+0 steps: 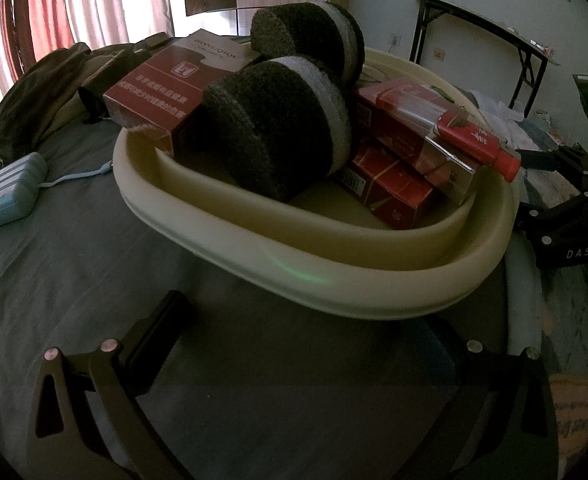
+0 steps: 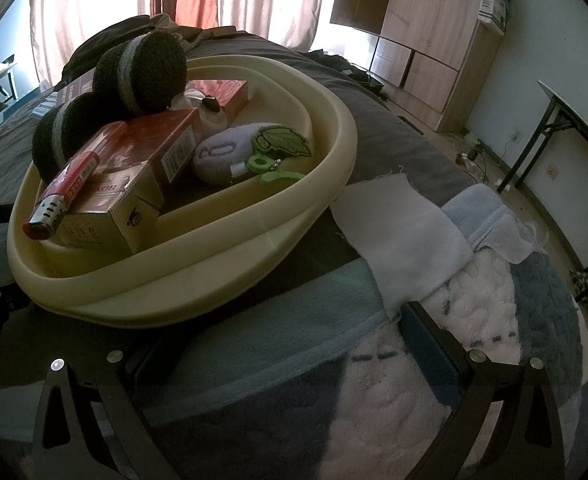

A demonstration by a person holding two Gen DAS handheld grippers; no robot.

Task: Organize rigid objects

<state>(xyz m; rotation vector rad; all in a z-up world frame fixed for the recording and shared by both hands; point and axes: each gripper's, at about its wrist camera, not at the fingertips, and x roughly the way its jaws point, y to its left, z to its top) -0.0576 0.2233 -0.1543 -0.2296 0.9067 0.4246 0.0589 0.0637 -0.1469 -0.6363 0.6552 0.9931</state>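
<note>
A cream oval basin (image 1: 334, 280) sits on the grey-sheeted bed (image 1: 74, 280), and inside it lie two dark knitted slippers (image 1: 278, 128) with a pale band, red cigarette cartons (image 1: 390, 192) beside them, and a red lighter (image 2: 60, 196) atop the carton nearest the basin's rim. Only the right wrist view shows the white plush pouch (image 2: 218, 156) and green leaf charm (image 2: 282, 142) in the basin, while only the left shows a pale blue power strip (image 1: 12, 190) left of it. The left claw (image 1: 294, 344) and right claw (image 2: 290, 344) both hover released just short of the basin, holding nothing.
</note>
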